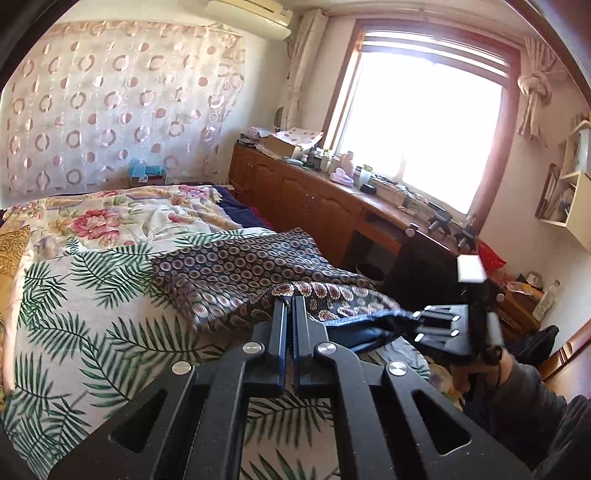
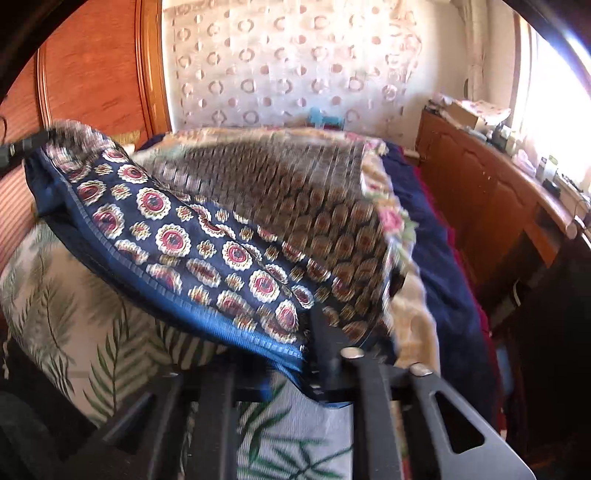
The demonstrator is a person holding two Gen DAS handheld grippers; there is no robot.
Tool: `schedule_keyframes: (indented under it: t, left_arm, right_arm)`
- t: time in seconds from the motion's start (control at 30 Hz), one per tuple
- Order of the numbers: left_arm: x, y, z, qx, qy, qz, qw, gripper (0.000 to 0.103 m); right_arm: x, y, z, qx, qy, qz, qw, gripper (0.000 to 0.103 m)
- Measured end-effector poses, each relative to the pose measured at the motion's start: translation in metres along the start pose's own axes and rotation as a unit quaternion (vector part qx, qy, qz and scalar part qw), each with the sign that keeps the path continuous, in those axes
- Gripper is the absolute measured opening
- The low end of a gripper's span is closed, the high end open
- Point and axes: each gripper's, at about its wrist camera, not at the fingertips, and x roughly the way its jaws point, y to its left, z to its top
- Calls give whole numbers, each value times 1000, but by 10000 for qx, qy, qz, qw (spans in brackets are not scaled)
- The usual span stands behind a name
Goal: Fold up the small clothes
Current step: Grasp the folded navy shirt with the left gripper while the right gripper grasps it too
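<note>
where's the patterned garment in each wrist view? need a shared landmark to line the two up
Left wrist: patterned garment lies mid-frame on the palm-leaf sheet, its near hem pinched by the left gripper.
Right wrist: garment fills the centre, lifted and blurred, its blue hem at the right gripper.
Shared landmark: circle-pattern curtain behind the bed.

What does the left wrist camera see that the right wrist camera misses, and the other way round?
Only the left view shows the bright window, the air conditioner and the right claw from outside, pinching the patterned garment. Only the right view shows the wooden headboard and the garment's blue hem close up. Both share the garment, the palm-leaf sheet and the dotted curtain.
</note>
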Motion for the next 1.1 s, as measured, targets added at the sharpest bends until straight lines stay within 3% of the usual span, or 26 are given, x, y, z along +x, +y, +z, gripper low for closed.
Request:
schedule_keyframes:
  t: [0.13,0.33,0.63,0.7,0.97,1.07,1.1]
  left_arm:
    - [13,18,11,-38,32,201,9998,3]
    - [37,54,28,-264,114,409,9987,3]
    - [84,96,49,-384,372,695,9962,3]
    - [92,102,51,-394,419,701,9959,3]
    - [117,121,50,-429,672,836,9933,4]
    - [120,123,50,-412,764,833,9927,12]
    - [117,122,49,-340,715,853,9932,22]
  right_arm:
    - [-13,-10,31,390,-490,210,9978,6]
    - [-2,-8,76,223,-854,235,9958,6]
    - [67,-10,129,-218,-679,201,9973,6]
    - [84,-15,127,-250,-613,196,9976,6]
    - [91,-16,139,-220,-372,215,9988,6]
    - [97,-18,148,-133,-274,196,9993,6]
    - [99,-19,151,-69,-241,204,9995,6]
